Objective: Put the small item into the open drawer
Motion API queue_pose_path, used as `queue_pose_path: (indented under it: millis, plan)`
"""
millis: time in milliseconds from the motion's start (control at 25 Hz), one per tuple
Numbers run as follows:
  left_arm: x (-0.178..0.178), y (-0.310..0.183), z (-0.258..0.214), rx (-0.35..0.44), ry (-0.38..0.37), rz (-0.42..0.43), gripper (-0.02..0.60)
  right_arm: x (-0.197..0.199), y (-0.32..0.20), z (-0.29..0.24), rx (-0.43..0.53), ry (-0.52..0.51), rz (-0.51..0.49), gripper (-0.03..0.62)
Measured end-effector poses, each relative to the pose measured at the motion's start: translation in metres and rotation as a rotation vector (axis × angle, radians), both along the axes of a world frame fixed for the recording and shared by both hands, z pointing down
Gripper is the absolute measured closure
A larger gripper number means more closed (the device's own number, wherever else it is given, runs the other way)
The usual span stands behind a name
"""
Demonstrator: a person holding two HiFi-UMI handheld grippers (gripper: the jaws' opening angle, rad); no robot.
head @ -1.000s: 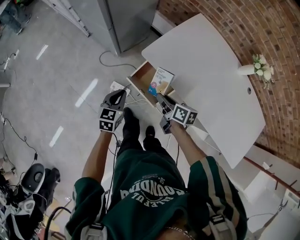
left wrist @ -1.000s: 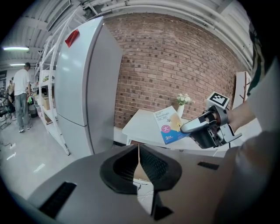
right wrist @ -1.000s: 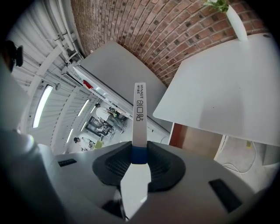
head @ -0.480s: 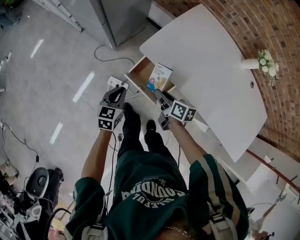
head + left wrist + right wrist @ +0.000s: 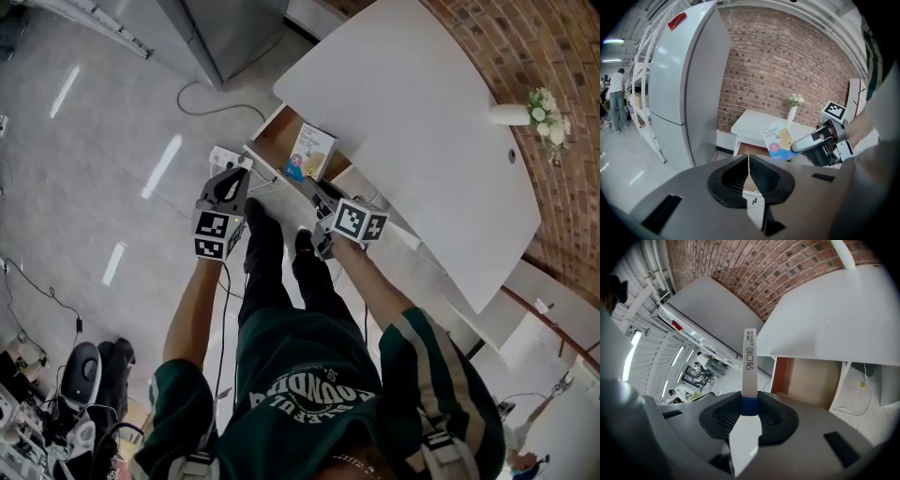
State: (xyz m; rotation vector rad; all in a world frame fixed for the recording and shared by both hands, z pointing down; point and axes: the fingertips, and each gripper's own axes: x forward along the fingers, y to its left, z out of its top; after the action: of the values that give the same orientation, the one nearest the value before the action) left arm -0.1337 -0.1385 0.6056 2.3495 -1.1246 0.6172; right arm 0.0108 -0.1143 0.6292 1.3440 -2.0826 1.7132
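A white bench (image 5: 422, 112) spreads ahead and to the right of the right gripper (image 5: 317, 192). A vase of flowers (image 5: 514, 114) stands on it, well apart from that gripper. The bench's drawer (image 5: 279, 141) stands open just beyond the gripper. On the grey floor (image 5: 94, 178), a white power strip (image 5: 223, 156) lies just ahead of the left gripper (image 5: 235, 179), with a cable (image 5: 202, 110) farther ahead.

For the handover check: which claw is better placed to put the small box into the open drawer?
Right. The right claw grips the box close to the open drawer; the left claw is shut and empty.
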Motion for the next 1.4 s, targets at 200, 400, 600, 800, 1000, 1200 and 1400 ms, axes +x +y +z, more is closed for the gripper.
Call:
queue_pose_path:
  millis: [200,400,600,800,1000,1200,1400]
  plan:
    - [0.002,0.0,0.019,-0.027,0.004,0.008,0.557,-0.003,0.01,0.028,-0.042,0.011,-0.001,0.484]
    - [-0.004,0.004,0.039,-0.06,-0.001,0.029,0.557,-0.015,0.011,0.048,-0.084,0.014,0.03,0.484]
    - [-0.006,0.008,0.059,-0.088,-0.004,0.04,0.557,-0.021,0.012,0.072,-0.111,0.01,0.049,0.484]
    - [-0.008,0.008,0.072,-0.096,0.005,0.033,0.557,-0.02,0.01,0.095,-0.147,-0.004,0.088,0.484]
    - [-0.005,0.01,0.083,-0.11,0.011,0.031,0.557,-0.012,0.004,0.116,-0.176,-0.014,0.148,0.484]
    - [-0.003,0.01,0.093,-0.123,0.017,0.029,0.557,-0.005,-0.006,0.138,-0.191,0.0,0.195,0.484]
    - [-0.001,0.01,0.103,-0.136,0.024,0.025,0.557,0.008,-0.015,0.159,-0.203,0.028,0.259,0.484]
